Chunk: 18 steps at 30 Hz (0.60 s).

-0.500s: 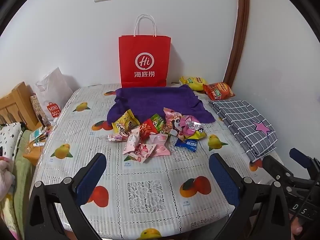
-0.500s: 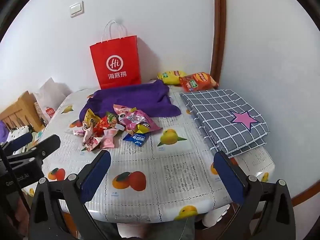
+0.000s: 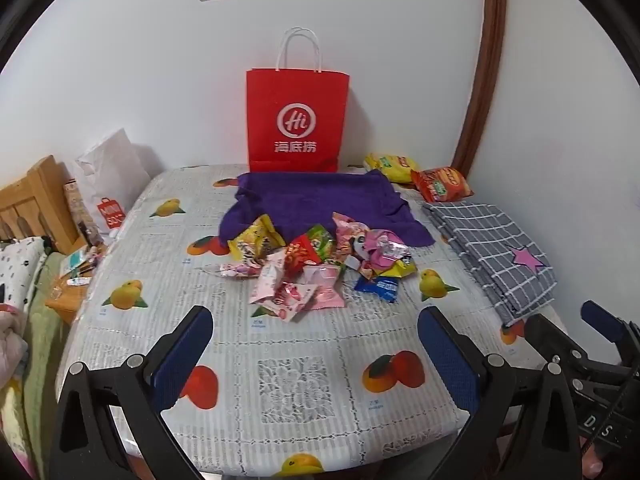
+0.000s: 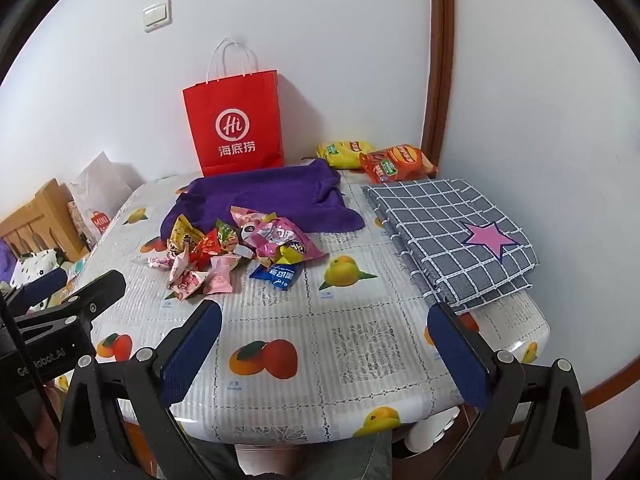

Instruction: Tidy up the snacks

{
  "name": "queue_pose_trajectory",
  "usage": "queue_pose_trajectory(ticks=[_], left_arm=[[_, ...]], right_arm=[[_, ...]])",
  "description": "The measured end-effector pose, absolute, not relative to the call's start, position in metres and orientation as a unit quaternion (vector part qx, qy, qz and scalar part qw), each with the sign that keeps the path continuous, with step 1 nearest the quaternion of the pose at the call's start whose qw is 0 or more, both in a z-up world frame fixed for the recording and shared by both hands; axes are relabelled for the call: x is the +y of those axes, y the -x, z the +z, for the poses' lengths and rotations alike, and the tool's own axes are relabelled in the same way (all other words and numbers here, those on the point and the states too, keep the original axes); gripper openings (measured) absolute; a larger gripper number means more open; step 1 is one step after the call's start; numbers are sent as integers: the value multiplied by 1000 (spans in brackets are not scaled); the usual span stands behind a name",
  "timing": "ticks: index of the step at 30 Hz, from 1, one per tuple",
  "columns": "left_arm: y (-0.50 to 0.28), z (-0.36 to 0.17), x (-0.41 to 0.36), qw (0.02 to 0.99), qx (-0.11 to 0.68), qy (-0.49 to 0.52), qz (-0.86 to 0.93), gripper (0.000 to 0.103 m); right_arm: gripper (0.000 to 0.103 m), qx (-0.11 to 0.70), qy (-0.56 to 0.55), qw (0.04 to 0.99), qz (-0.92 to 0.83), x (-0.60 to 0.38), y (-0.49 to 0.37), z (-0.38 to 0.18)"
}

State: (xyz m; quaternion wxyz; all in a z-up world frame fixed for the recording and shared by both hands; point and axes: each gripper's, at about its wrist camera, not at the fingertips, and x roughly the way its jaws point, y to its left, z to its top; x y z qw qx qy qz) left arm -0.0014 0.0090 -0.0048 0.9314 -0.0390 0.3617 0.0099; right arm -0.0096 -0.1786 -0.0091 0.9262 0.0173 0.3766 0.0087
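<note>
Fruit-print plastic tablecloth (image 3: 304, 392) in a white-walled corner, snacks heaped mid-table

Loose pile of small bright snack packets (image 3: 320, 264) lies on bare cloth, its far side touching the crumpled purple towel (image 3: 320, 200); open cloth runs to the near edge. Left gripper (image 3: 316, 364) and right gripper (image 4: 326, 356) both hang spread, holding nothing. Only the left view shows the wooden bedside stand (image 3: 70, 300)

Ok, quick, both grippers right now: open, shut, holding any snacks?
Left gripper: open, holding nothing.
Right gripper: open, holding nothing.
</note>
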Motion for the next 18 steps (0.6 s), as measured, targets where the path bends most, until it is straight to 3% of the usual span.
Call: queue_pose_trajectory(ticks=[18], left_arm=[[4, -3, 9, 933, 357, 42, 6, 103]], right_arm=[[101, 374, -8, 927, 0, -179, 11, -7]])
